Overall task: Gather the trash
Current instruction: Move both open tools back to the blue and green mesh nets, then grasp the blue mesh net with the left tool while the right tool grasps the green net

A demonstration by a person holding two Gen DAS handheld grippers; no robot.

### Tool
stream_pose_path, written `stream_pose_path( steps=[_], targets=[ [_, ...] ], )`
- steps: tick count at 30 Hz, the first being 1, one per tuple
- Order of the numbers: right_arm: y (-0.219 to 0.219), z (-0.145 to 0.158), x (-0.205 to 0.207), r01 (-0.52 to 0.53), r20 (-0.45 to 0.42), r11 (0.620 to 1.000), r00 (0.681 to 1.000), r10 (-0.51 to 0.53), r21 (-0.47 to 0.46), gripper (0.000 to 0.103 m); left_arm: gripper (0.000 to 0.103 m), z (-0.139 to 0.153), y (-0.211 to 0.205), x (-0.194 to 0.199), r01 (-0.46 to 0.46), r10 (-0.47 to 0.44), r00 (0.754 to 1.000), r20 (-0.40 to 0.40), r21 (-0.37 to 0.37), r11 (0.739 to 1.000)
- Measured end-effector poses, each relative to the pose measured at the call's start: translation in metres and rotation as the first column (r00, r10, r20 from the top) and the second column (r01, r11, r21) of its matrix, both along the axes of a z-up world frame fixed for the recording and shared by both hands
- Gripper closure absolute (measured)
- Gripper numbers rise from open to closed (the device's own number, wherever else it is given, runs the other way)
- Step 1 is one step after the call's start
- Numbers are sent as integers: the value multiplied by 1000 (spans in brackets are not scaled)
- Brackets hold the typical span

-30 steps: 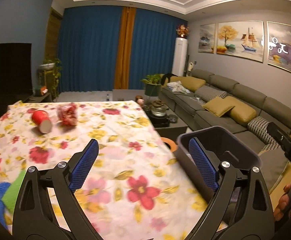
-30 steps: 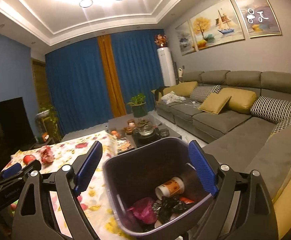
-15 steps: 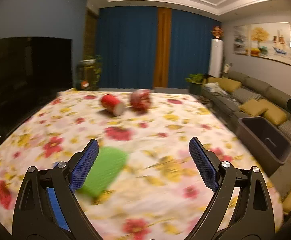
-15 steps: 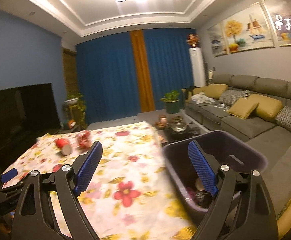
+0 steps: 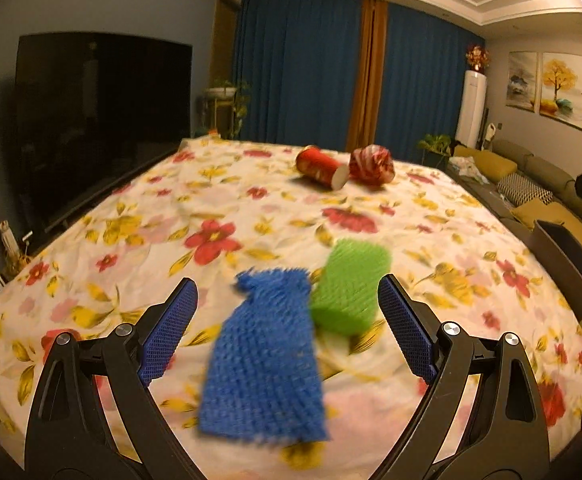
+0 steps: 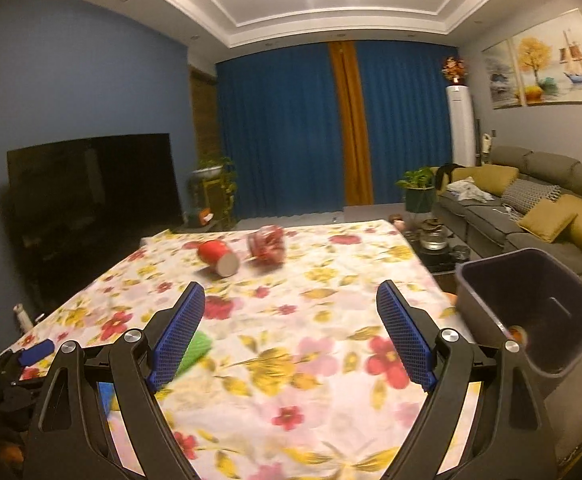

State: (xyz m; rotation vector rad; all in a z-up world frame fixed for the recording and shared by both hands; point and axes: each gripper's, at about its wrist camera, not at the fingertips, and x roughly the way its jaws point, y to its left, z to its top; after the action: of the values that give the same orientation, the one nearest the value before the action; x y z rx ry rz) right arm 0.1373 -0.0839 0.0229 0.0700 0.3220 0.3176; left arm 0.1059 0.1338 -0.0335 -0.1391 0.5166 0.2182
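A blue knitted cloth [image 5: 265, 356] and a green one [image 5: 349, 282] lie on the flowered tablecloth [image 5: 227, 216], right in front of my left gripper [image 5: 287, 330]. Its jaws stand wide open above them, holding nothing. Farther back a red paper cup [image 5: 322, 167] lies on its side beside a crumpled red-and-white wrapper [image 5: 372, 165]. My right gripper [image 6: 291, 336] is open and empty over the table, with the cup [image 6: 219, 258] and wrapper [image 6: 267, 245] ahead of it. The dark trash bin [image 6: 531, 312] stands at the table's right edge with some trash inside.
A black television [image 5: 99, 120] stands left of the table. A grey sofa with yellow cushions [image 6: 531, 208] runs along the right wall. A low tea table with a kettle [image 6: 435, 240] sits beyond the far corner. Blue curtains close the back.
Both grippers have swung left, away from the bin and over the table. The blue and green cloths now lie straight ahead of the left gripper. Jaws stayed open.
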Motion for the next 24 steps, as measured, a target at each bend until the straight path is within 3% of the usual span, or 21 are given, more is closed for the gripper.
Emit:
stream_pose_path(
  steps=[8, 15, 19, 23, 24],
  targets=[
    [33, -2, 0, -52, -13, 998, 999, 52, -29, 18, 14, -18, 13, 6, 45, -46, 995, -90, -13, 999],
    [48, -8, 1, -84, -32, 996, 996, 83, -42, 18, 25, -33, 21, 17, 73, -80, 980, -183, -46, 996],
    [60, -12, 0, -115, -51, 992, 992, 112, -59, 18, 42, -45, 28, 26, 73, -92, 963, -255, -81, 994],
    [74, -18, 1, -143, -69, 986, 988, 138, -81, 18, 58, -49, 29, 26, 88, -109, 957, -270, -90, 992],
    [78, -20, 1, -152, -76, 985, 986, 145, -87, 18, 66, -49, 28, 26, 94, -115, 956, -270, -89, 992]
  ],
)
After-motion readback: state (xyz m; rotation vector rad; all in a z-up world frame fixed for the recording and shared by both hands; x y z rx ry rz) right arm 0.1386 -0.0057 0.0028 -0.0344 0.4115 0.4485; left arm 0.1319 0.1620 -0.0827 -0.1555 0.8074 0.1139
